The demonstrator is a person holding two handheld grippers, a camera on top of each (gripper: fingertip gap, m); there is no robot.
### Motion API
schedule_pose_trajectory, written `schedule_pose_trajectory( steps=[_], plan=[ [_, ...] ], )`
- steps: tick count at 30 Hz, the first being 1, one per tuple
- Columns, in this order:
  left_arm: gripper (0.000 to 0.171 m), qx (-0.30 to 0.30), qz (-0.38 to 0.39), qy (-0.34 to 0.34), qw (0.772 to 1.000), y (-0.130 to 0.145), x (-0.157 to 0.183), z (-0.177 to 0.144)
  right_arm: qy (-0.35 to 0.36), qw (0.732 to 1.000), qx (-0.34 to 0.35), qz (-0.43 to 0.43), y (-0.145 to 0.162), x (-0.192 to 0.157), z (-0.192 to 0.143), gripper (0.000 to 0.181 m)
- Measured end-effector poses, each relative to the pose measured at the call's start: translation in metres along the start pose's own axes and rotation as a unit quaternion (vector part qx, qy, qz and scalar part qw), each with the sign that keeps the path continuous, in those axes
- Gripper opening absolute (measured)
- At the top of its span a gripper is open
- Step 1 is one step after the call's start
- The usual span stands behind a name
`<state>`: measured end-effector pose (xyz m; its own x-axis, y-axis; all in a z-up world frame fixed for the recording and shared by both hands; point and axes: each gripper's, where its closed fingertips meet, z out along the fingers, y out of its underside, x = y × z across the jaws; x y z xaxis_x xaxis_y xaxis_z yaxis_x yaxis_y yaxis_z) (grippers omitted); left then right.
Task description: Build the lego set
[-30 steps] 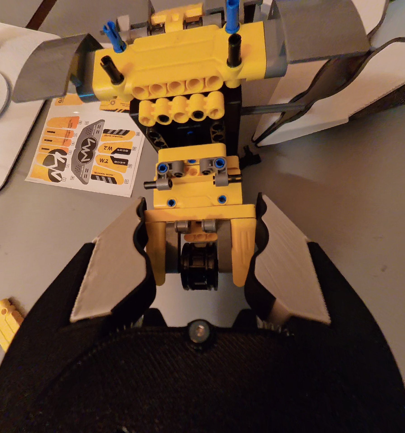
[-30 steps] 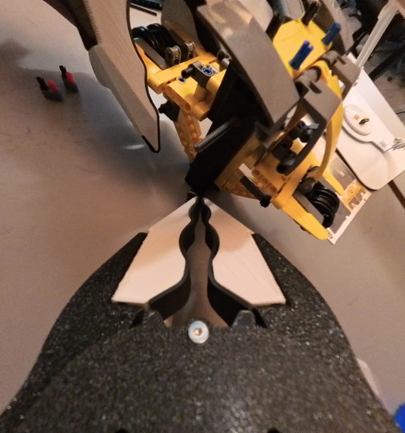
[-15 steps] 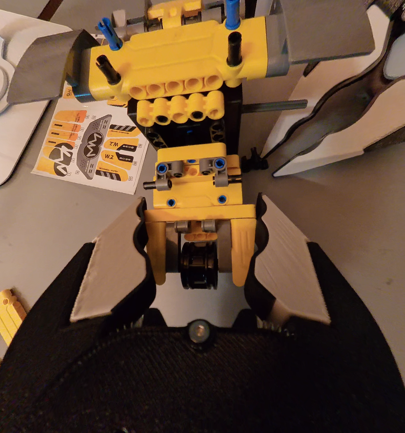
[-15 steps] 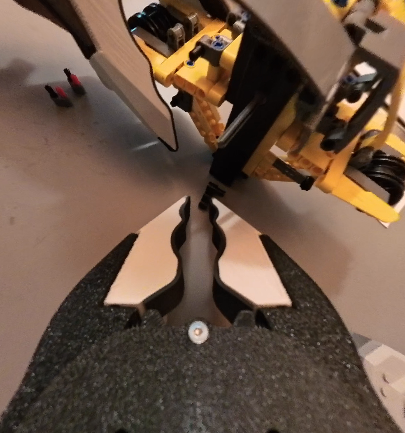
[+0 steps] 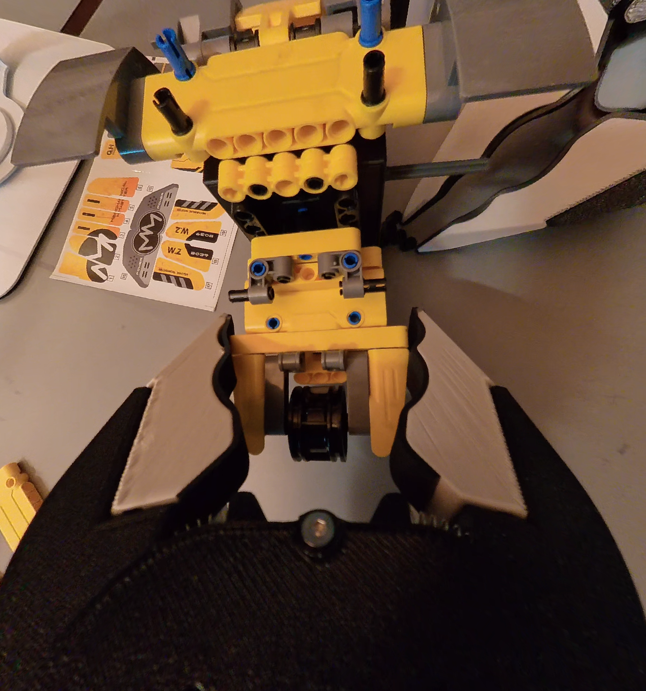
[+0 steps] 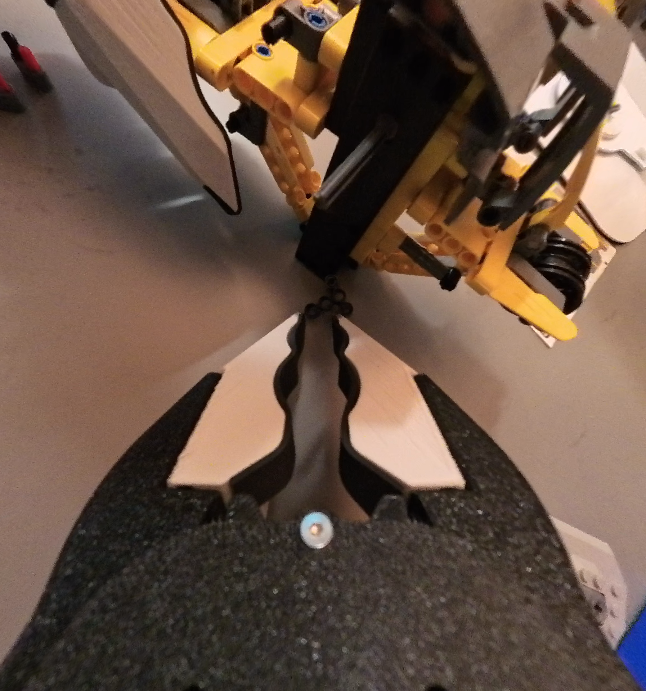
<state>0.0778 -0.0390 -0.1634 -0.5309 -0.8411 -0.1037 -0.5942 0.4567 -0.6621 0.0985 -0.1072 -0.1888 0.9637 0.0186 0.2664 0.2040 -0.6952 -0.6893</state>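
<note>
The place looks like a hobby or lab workbench: a plain grey table [image 5: 538, 374] carries a half-built yellow and black brick model [image 5: 306, 232], a sticker sheet [image 5: 142, 243], loose yellow bricks [image 5: 11, 501], small red and black pins [image 6: 11, 74] and a white stand base [image 5: 18, 209].

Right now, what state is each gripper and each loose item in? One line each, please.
left gripper: shut on the yellow brick model, holding it above the table.
right gripper: shut on a small black connector at its fingertips, just under the model.
sticker sheet: flat on the table.
loose yellow piece: lying on the table.
two red-and-black pins: on the table, untouched.
</note>
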Motion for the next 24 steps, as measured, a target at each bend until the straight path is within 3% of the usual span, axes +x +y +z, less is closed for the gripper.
schedule_pose_trajectory(
  steps=[7,11,19,24],
  plan=[
    [0.089,-0.001,0.002,-0.001,1.000,0.000,0.000,0.000,-0.016,0.997,0.021,0.069,-0.006,0.004,0.000,0.022],
    [0.089,-0.001,0.002,-0.001,1.000,0.000,0.000,0.000,-0.005,0.997,0.013,0.081,-0.003,0.010,0.002,0.018],
    [0.089,0.000,0.002,-0.001,1.000,0.000,0.000,0.000,0.003,1.000,-0.001,0.020,0.004,0.010,0.002,0.008],
    [0.089,0.002,0.002,0.002,1.000,-0.001,0.000,0.000,-0.086,0.991,0.028,-0.095,0.007,-0.015,-0.011,0.007]
  ],
)
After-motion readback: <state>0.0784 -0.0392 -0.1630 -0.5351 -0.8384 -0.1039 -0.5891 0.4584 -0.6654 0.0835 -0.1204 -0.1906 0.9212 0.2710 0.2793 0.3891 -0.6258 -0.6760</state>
